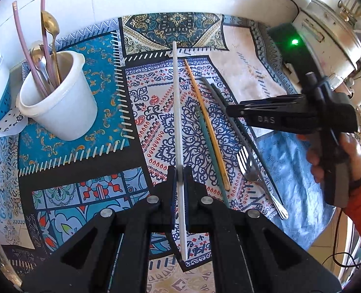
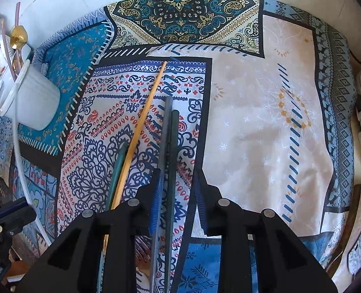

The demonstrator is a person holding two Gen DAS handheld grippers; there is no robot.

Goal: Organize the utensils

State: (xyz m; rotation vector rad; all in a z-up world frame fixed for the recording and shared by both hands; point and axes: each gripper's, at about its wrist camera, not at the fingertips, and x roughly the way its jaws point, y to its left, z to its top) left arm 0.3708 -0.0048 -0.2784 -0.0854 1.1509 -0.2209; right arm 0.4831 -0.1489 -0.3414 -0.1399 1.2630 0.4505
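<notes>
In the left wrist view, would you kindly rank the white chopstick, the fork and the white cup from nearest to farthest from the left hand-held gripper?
1. White chopstick: clamped between the fingers of the left hand-held gripper, pointing straight ahead.
2. Fork: lying on the cloth to the right, beside the dark chopsticks.
3. White cup: standing far off to the left, holding spoons and pink chopsticks.

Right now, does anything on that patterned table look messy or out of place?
Yes: loose chopsticks, an orange one among them, and a silver metal fork lie scattered on the cloth, while the white plastic cup already holds utensils upright.
</notes>
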